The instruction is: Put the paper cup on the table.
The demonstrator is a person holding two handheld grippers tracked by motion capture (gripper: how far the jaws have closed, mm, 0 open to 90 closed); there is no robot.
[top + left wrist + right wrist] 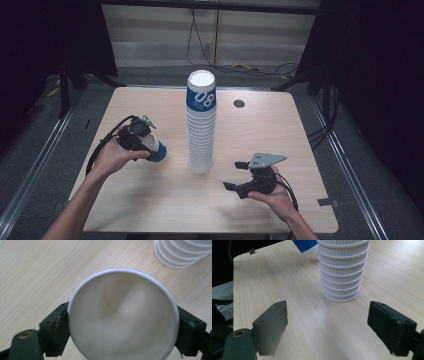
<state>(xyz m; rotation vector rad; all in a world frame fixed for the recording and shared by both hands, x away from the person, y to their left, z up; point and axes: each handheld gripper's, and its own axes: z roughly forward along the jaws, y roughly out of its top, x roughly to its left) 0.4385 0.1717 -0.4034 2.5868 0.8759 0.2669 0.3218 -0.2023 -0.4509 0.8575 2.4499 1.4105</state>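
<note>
- The left tool [136,134] is clamped on a single paper cup [152,148]; its two black jaws press the cup's wall from either side, just under the rim.
- In the left gripper view the paper cup [123,317] lies between the jaws with its open mouth toward the camera, the white inside and round bottom showing.
- From above, the cup's blue and white body juts out of the left tool toward the stack, tilted over on its side above the tabletop [150,200].
- The stack of paper cups [201,125] stands upright between the two tools, a little apart from the held cup; its top cup is blue with white figures.
- The right tool [239,175] has its jaws wide apart with nothing between them.
- Ahead of the right tool's jaws, the stack of paper cups [342,272] stands near but untouched, on bare tabletop [312,327].
</note>
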